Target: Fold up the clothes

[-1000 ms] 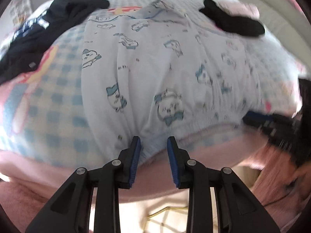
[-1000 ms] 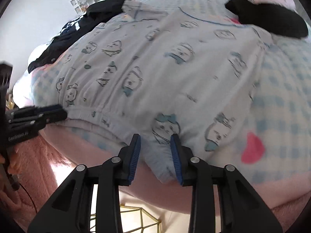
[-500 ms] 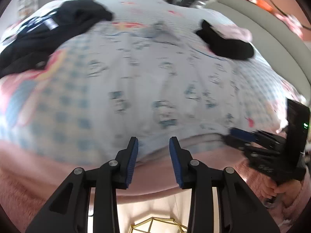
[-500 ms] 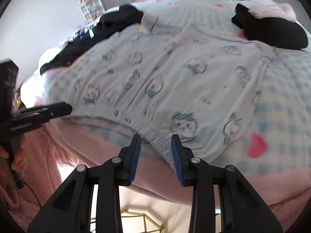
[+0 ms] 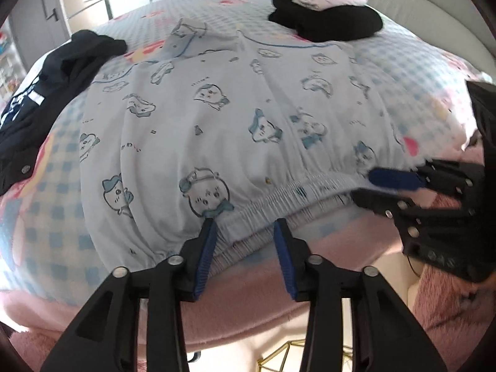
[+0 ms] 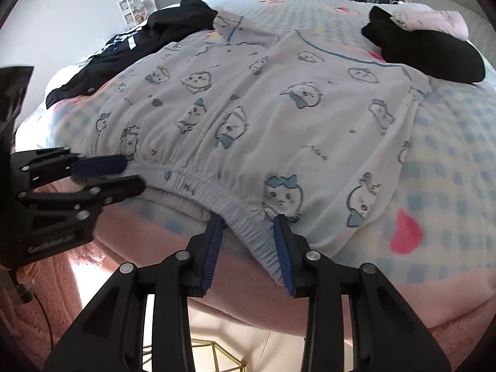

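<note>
The left gripper is opening over the pyjama bottoms' waistband; the right gripper is closing around it, pads apart, on the bed.

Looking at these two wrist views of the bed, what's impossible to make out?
- Left wrist view: the right hand-held gripper is motion-blurred, so its grip on the printed garment is unclear.
- Both views: the garment's far end is crumpled, its shape unreadable.
- Right wrist view: the dark clothing is bunched, type unclear.
- The person's hands are cropped at the edges.
</note>
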